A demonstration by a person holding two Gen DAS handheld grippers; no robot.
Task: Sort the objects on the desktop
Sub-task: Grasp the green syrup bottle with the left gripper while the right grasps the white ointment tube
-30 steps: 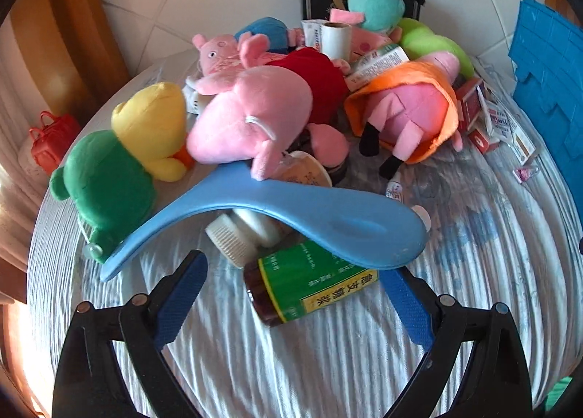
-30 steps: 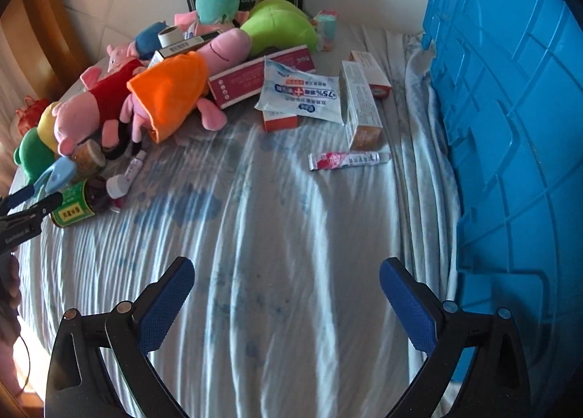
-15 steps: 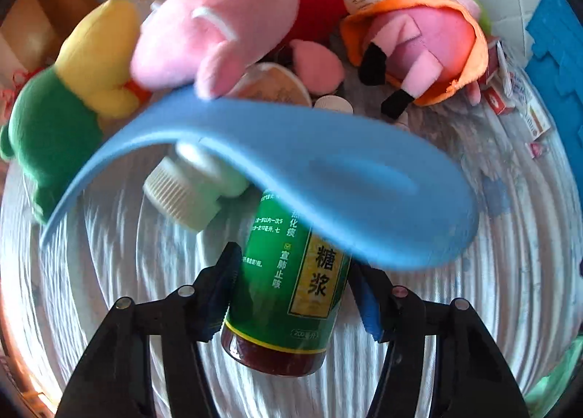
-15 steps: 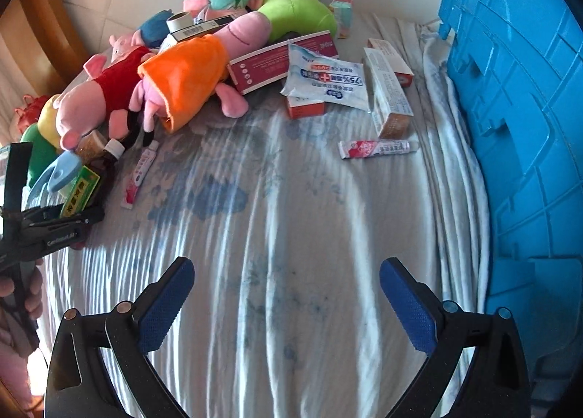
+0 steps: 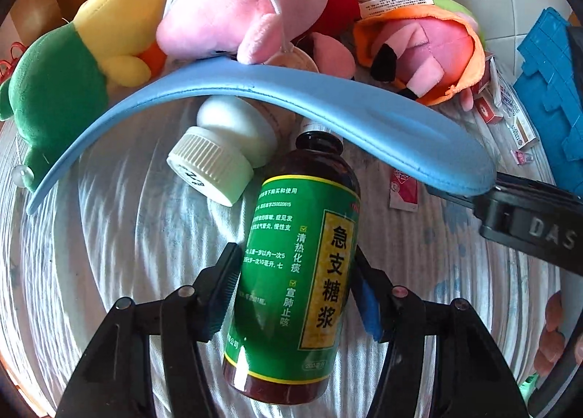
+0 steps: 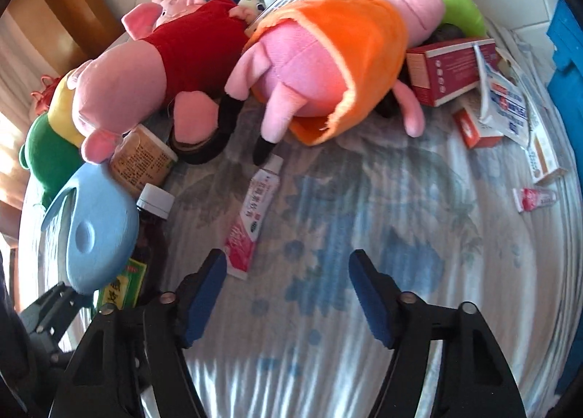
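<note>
Left wrist view: the left tool is clamped on a brown syrup bottle with a green and yellow label, both pads pressed to its sides, over a pale striped bed sheet. The bottle's cap end is tucked under a curved blue plastic piece that arches across the frame, so the cap cannot be made out here. A white bottle with a ribbed cap lies just beside the syrup bottle, its far end also under the arch. Behind, a heap of plush toys is partly cut off at the top edge: a green and yellow plush, a pink pig plush and an orange-dressed pig plush. At the right edge a black tool body and some fingertips intrude, only partly seen.

Right wrist view: the right tool is closing, with nothing between its pads; a red and white ointment tube lies on the sheet just ahead of its left pad. This view shows what the other hides: the syrup bottle's white cap, poking out beside the blue piece. The bottle's body is mostly covered. A tan-labelled jar sits under the pink pig. To the right lie a red box, sachets and a small pink tube; a blue crate is cut off at the edge.
</note>
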